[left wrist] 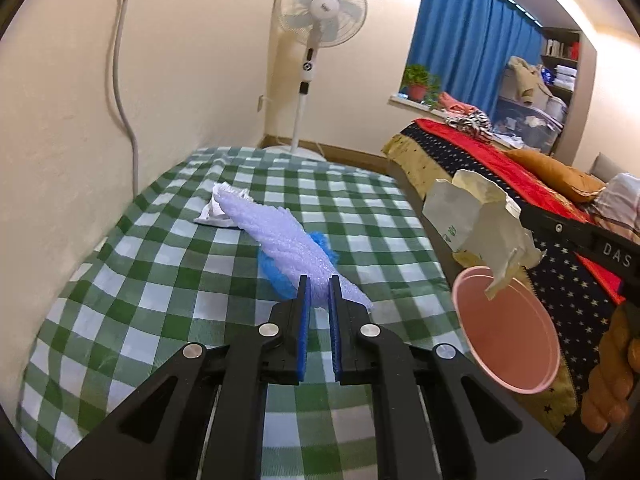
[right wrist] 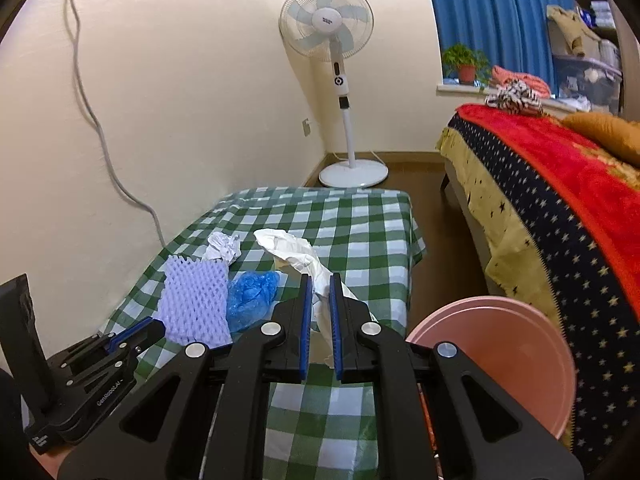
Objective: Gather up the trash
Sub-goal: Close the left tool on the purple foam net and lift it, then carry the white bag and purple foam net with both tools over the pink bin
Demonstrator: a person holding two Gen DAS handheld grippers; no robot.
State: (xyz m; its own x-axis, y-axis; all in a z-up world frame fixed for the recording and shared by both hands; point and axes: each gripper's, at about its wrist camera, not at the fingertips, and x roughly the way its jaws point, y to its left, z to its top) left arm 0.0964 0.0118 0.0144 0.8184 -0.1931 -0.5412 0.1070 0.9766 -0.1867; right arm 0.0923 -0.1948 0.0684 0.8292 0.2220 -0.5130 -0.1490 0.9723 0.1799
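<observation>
Two grippers are at work over the table with the green checked cloth, and we hold a piece of trash in each. Our left gripper has its blue pads nearly together, pinching the near end of the lilac foam net, which stretches away from the fingertips toward the far left; in the right wrist view the net hangs as a flat mesh sheet just left of our right fingers. Beneath and beside the net lies the blue plastic cover, and farther off, by the wall, sits the crumpled white wrapper. Our right gripper is likewise closed down, clamping the white paper bag, which runs between the pads and out beyond the tips toward the far side. In the left wrist view that crumpled bag hangs at the right, directly above the open mouth of the pink bin. The bin stands off the table's right edge, near the bed.
</observation>
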